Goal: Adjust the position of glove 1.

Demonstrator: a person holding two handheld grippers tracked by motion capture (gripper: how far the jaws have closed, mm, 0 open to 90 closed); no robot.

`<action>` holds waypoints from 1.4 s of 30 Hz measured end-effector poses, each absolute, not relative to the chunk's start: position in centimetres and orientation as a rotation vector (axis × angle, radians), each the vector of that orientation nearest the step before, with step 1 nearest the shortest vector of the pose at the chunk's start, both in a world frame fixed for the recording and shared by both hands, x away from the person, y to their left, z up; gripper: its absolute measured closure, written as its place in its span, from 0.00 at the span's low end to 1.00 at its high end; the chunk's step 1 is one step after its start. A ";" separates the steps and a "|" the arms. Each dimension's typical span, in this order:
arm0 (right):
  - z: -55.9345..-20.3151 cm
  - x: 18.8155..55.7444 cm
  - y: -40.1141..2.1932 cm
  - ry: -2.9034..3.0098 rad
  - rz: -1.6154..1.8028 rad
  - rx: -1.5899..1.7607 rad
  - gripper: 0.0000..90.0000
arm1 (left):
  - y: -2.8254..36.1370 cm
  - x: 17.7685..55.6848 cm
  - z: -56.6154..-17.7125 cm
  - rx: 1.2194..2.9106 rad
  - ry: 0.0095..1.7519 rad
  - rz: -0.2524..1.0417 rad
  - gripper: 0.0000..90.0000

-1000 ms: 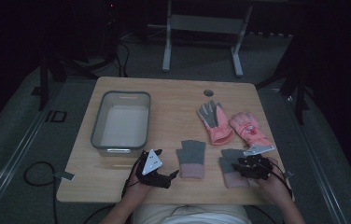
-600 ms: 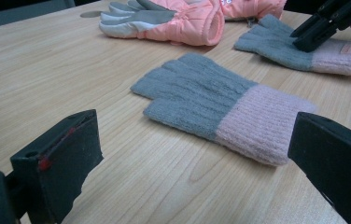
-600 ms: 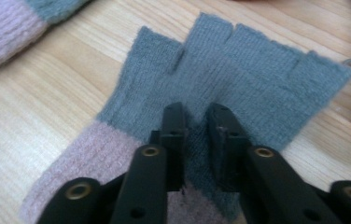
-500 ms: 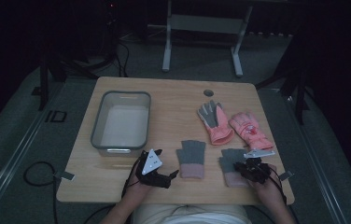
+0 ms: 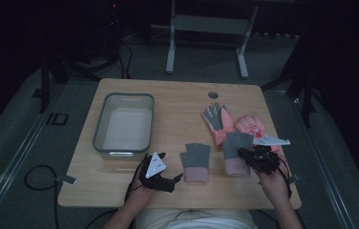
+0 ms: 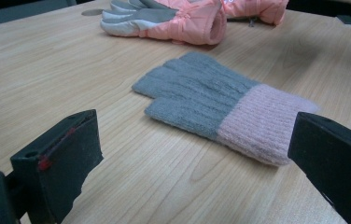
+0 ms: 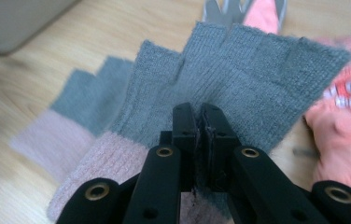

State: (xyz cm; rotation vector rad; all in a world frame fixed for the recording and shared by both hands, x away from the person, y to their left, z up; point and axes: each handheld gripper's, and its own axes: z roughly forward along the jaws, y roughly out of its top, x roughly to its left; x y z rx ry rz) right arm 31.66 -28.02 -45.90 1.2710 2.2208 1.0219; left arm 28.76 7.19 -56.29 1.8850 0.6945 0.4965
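My right gripper (image 5: 245, 156) (image 7: 199, 111) is shut on a grey knit glove with a pink cuff (image 5: 237, 145) (image 7: 257, 79), pinching it mid-palm and holding it raised off the wooden table (image 5: 177, 102). The matching knit glove (image 5: 196, 161) (image 6: 211, 100) (image 7: 73, 105) lies flat near the front edge. My left gripper (image 5: 170, 167) (image 6: 194, 128) rests just left of that glove, jaws wide open and touching nothing. Two pink ski gloves (image 5: 218, 121) (image 6: 183, 18) (image 7: 346, 116) lie behind and to the right.
A grey plastic bin (image 5: 100, 129) (image 7: 19, 18) stands on the left half of the table, with nothing in it. A round hole (image 5: 214, 94) sits near the table's far edge. Dark floor, cables and a metal stand lie beyond.
The right gripper has shut on the right-hand knit glove and lifted it, so the glove now hangs raised over the pink ski glove. The left gripper has stayed put.
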 end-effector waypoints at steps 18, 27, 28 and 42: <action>-45.8 32.1 -18.9 2.305 1.091 1.195 0.95 | 7.4 28.7 -56.3 1.873 0.682 0.490 0.02; -49.6 33.1 -16.7 2.367 1.037 1.234 0.95 | 7.4 28.7 -56.3 1.868 0.681 0.491 0.02; -50.0 33.2 -16.7 2.371 1.032 1.245 0.95 | 7.4 28.7 -56.3 1.868 0.681 0.490 0.02; -53.1 33.9 -16.4 2.429 0.992 1.296 0.94 | 7.3 28.6 -56.3 1.879 0.681 0.503 0.02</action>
